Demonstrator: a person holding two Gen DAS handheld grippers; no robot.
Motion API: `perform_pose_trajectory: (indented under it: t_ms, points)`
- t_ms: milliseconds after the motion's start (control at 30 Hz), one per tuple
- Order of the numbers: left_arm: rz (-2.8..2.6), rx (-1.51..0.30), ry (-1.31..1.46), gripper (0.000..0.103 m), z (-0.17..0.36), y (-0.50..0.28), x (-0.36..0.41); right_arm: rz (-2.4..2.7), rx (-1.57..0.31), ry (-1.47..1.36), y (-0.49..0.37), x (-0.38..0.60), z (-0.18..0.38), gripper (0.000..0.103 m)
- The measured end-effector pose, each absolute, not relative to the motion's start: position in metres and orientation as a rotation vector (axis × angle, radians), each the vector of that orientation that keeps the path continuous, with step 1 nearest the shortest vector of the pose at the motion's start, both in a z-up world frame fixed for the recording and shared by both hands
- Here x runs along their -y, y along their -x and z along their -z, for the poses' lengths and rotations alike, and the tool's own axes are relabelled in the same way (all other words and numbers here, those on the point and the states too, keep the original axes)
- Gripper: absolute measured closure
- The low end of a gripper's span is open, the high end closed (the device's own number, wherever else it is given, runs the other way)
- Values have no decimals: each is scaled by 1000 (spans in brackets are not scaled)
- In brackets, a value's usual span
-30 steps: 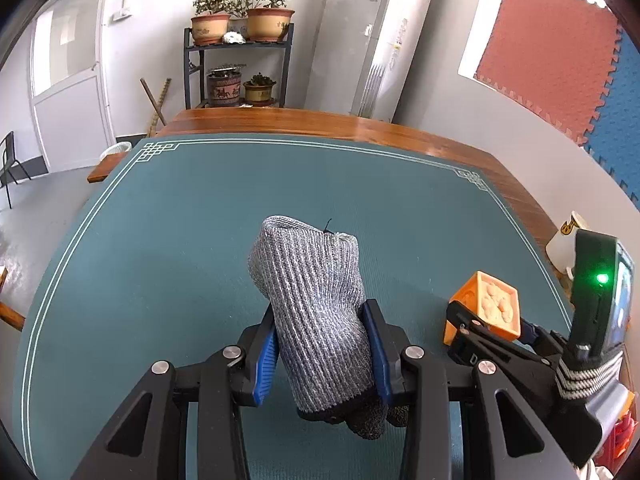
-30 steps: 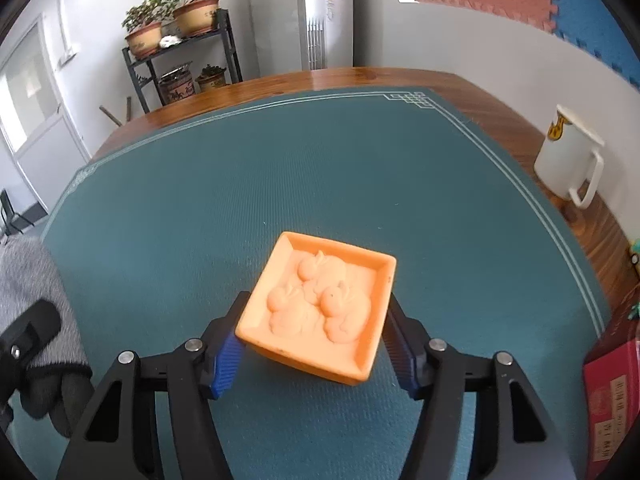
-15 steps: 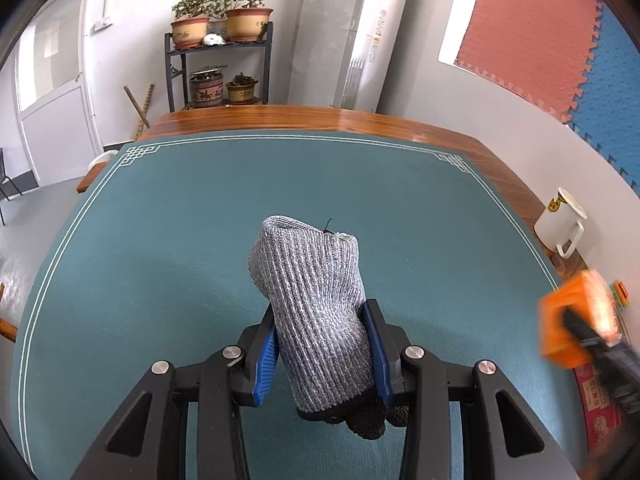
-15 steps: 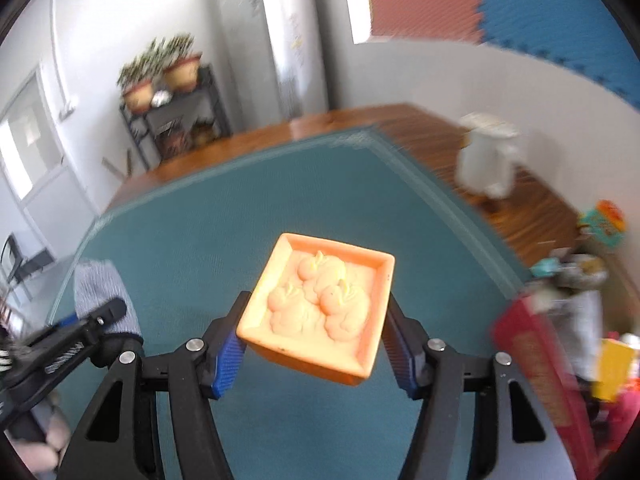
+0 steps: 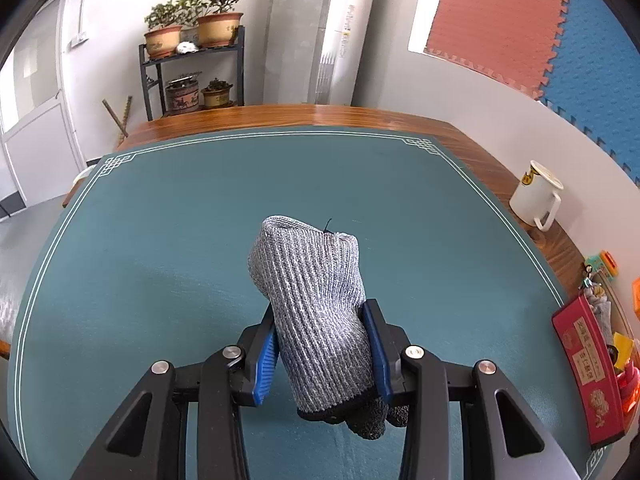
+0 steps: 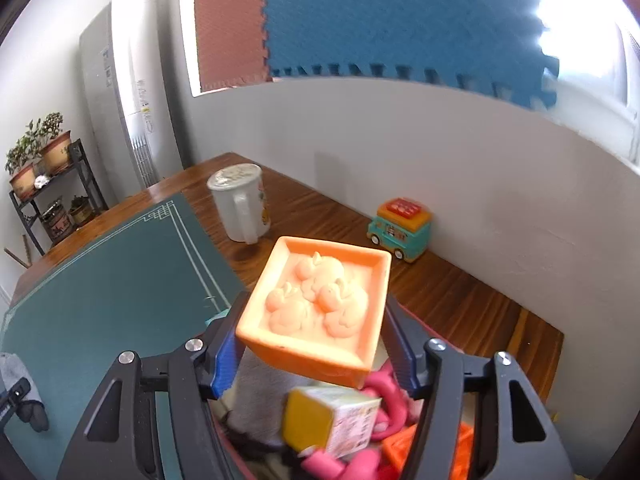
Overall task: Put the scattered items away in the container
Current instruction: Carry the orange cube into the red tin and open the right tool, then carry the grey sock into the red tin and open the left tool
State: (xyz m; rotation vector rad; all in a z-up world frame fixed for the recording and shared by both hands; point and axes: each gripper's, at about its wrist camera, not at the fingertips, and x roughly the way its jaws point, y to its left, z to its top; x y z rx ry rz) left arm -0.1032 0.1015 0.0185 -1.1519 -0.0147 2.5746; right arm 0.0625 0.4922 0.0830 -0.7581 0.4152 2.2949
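Jaws clamp ribbed knit glove [image 5: 316, 312] and square orange mould [image 6: 318, 308].

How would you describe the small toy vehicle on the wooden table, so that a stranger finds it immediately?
Start at the white wall along the brown wooden table. Near its foot, right of the white handled mug, stands a small teal toy bus with an orange roof. It is the only wheeled thing there, standing alone on bare wood.

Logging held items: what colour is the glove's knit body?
Speckled grey knit glove with a dark fingertip end, clearest in the left wrist view.
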Motion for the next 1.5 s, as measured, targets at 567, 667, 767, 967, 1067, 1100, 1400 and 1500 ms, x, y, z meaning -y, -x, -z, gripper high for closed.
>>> perform_pose_trajectory:
  t_ms: [567,667,767,967,1067,1100,1400,1500]
  points:
    - [-2546,-6,1127,62,-25,93,-110,-2343,-426,648,-117,-477,-91,36]
    - [-2529,-21,1119,62,-28,87,-116,-2351,-429,637,-133,-472,-88,36]
    - [-2492,-25,1119,62,-30,81,-127,-2353,-443,628,-145,-472,-86,35]
    - [-2428,-79,1079,62,-44,58,-168,-2364,-501,585,-176,-482,-82,32]
    - [-2392,-126,1049,62,-53,43,-196,-2371,-542,556,-193,-491,-79,32]
    - [-2383,-140,1039,62,-56,40,-206,-2372,-559,545,-199,-494,-77,32]
    - [-2248,-239,962,62,-81,-2,-309,-2346,-665,488,-247,-528,-58,32]
    - [-2190,-257,955,62,-85,-15,-337,-2317,-665,468,-261,-539,-53,32]
